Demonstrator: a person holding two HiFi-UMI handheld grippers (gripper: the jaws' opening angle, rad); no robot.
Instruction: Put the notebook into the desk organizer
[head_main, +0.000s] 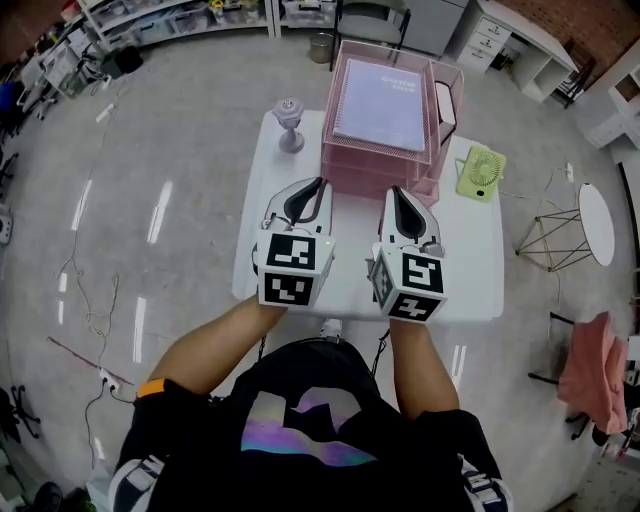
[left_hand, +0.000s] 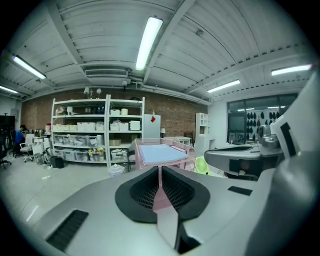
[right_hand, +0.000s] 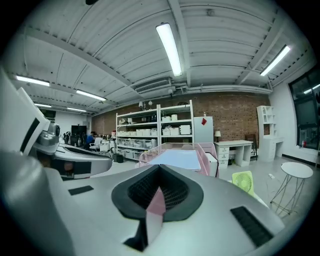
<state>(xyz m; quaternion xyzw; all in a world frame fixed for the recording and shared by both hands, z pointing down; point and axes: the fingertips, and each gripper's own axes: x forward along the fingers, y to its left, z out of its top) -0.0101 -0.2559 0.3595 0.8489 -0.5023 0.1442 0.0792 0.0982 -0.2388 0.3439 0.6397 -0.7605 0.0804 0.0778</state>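
The pale lilac spiral notebook (head_main: 380, 105) lies flat in the top tray of the pink mesh desk organizer (head_main: 345, 168), at the far side of the white table (head_main: 470, 250). My left gripper (head_main: 321, 183) and right gripper (head_main: 396, 190) hover side by side above the table's near half, tips pointing at the organizer's front and apart from it. Both are shut with nothing between the jaws. In the left gripper view the closed jaws (left_hand: 160, 172) line up with the notebook (left_hand: 160, 152). In the right gripper view the closed jaws (right_hand: 159, 187) sit below the notebook (right_hand: 175, 159).
A small lilac stemmed lamp (head_main: 289, 125) stands left of the organizer. A green desk fan (head_main: 481, 170) sits to its right. Off the table, a round white side table (head_main: 596, 222) and a pink cloth over a chair (head_main: 590, 370) are at the right.
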